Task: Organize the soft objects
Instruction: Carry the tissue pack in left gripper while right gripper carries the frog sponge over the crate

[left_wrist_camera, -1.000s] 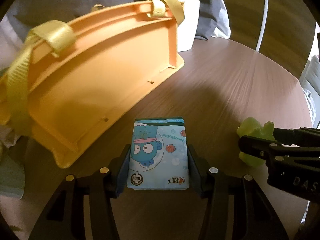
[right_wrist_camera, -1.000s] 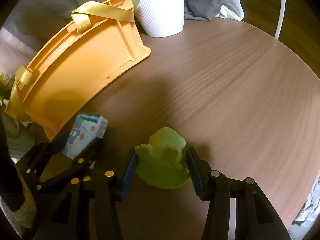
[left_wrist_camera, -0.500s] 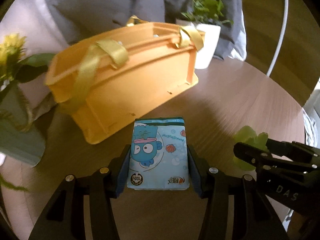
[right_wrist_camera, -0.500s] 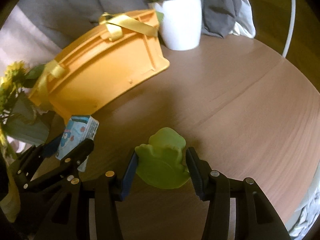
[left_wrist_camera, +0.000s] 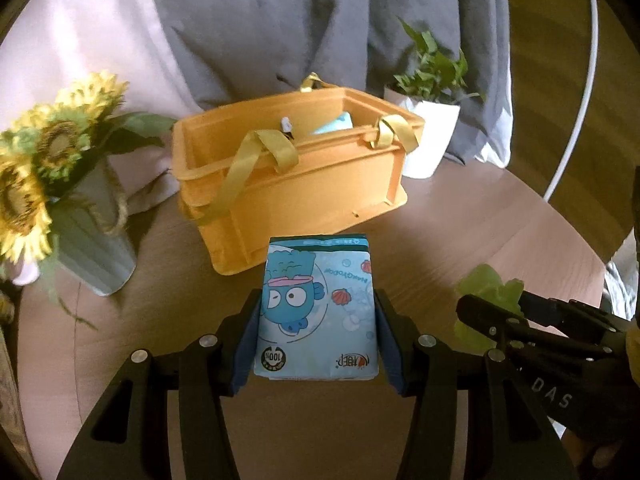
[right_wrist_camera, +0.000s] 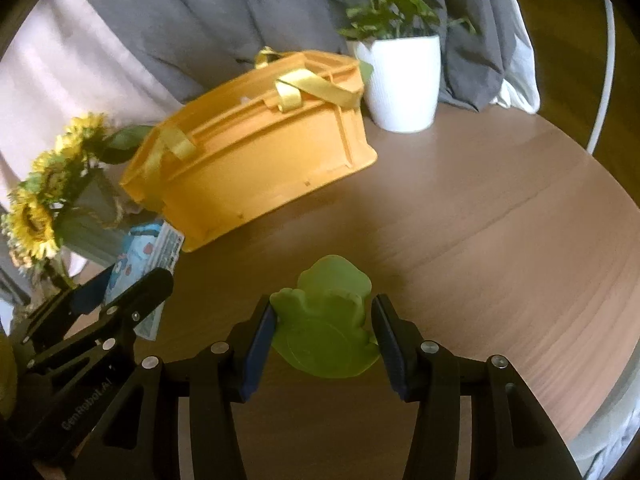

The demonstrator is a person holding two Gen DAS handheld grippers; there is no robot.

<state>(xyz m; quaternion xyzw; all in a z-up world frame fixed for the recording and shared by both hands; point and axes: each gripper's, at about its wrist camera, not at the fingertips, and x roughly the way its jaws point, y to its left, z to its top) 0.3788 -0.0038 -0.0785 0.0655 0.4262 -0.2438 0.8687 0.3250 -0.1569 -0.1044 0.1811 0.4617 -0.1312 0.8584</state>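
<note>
A soft blue tissue pack printed with a cartoon fish [left_wrist_camera: 316, 312] is pinched between the pads of the left gripper [left_wrist_camera: 316, 336] and held above the round wooden table [right_wrist_camera: 500, 240]. A squashy green frog-shaped toy [right_wrist_camera: 326, 328] is clamped in the right gripper [right_wrist_camera: 325, 340], also over the tabletop. An orange plastic crate with yellow ribbon handles [left_wrist_camera: 292, 184] is seen beyond both, between a vase of sunflowers [left_wrist_camera: 60, 184] and a white potted plant [right_wrist_camera: 400, 80]. A pale blue item [left_wrist_camera: 334, 124] is visible inside the crate.

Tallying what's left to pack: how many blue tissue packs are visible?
2: one tissue pack held in the left gripper; another light-blue pack partly visible inside the orange basket. More may be hidden inside.
</note>
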